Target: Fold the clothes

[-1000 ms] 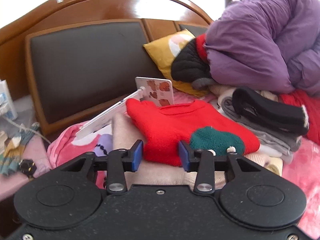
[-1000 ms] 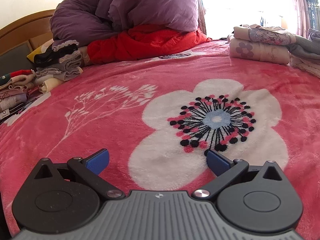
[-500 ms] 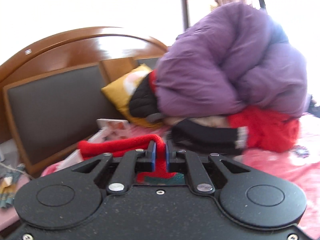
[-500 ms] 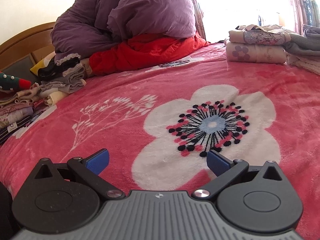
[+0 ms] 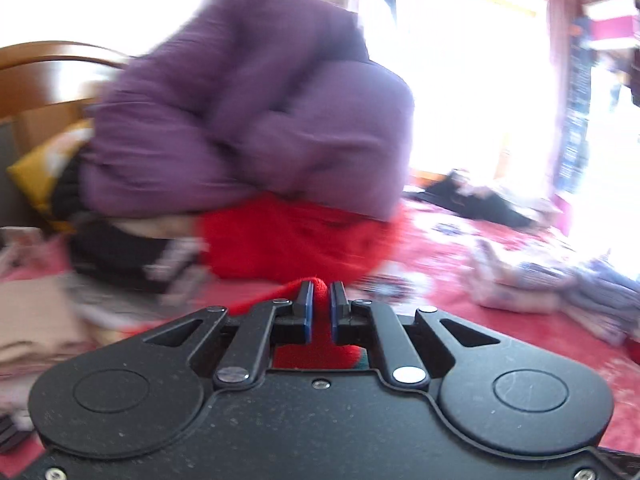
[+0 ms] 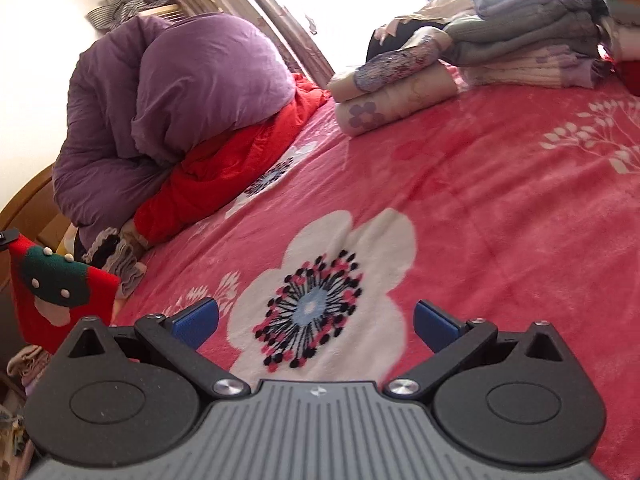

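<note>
My left gripper (image 5: 320, 304) is shut on a red knitted sweater (image 5: 316, 348); red fabric shows between the blue pads and below them. The left wrist view is blurred by motion. In the right wrist view the same red sweater (image 6: 48, 300), with a green patch and white dots, hangs in the air at the far left edge. My right gripper (image 6: 314, 320) is open and empty, low over the red flowered blanket (image 6: 480, 220).
A purple duvet (image 6: 168, 112) lies on a red quilt (image 6: 224, 168) at the bed's head. Folded clothes are stacked at the far right (image 6: 520, 48) and beside the duvet (image 5: 36, 320). A wooden headboard (image 5: 44, 80) stands at the left.
My left gripper shut on the red sweater, lifted it off the folded pile and swung right toward the bed's middle. My right gripper stayed open and tilted, turning slightly right.
</note>
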A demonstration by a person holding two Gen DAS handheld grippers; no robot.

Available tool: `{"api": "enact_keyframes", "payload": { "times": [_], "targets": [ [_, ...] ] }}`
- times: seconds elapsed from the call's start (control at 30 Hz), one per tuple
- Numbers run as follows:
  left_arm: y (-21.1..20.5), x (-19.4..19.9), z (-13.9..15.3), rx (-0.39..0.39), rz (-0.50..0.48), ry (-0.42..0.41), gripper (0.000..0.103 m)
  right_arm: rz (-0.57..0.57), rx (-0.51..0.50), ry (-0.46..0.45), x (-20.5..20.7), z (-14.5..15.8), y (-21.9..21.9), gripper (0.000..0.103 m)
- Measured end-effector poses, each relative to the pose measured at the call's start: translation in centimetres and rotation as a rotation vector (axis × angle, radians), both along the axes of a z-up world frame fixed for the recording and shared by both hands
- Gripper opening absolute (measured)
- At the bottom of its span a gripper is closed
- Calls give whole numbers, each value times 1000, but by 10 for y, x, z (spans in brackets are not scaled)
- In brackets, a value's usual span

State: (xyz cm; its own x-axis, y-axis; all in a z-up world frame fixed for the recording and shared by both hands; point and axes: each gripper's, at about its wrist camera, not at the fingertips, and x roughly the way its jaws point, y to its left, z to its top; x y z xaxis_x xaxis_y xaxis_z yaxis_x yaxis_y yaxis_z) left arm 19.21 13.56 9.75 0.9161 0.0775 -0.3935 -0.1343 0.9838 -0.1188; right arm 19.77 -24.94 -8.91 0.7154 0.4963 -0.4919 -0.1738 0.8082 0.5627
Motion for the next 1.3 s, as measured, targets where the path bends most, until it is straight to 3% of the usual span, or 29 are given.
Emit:
{"api": "enact_keyframes", "payload": {
  "times": [0.17, 0.33, 0.5, 0.67, 0.77, 0.83, 1.0, 1.17, 1.3],
  "targets": [
    [-76, 35, -9, -52, -167, 6, 5, -40, 43, 30, 9, -7, -18, 103],
    [-110, 48, -48, -34, -204, 83, 6, -65, 71, 17, 15, -3, -34, 103],
    [-104, 32, -103, -16, -187, 189, 6, -86, 69, 10, 20, -1, -44, 103],
    [-89, 6, -143, -56, -192, 265, 7, -68, 83, 18, 26, -4, -44, 103],
    [-77, -3, -150, -98, -172, 264, 11, -43, 62, 11, 29, -5, -35, 103],
    [-70, -5, -152, -129, -166, 258, 26, -21, 53, 1, 30, -6, -29, 103],
    [-62, 3, -154, -170, -180, 247, 43, 39, 8, -49, 38, -8, -9, 95],
    [-56, 30, -153, -212, -233, 246, 49, 67, -35, -48, 54, -15, 3, 84],
    [-54, 60, -159, -209, -277, 269, 52, 68, -58, -47, 65, -20, 2, 83]
  ]
}}
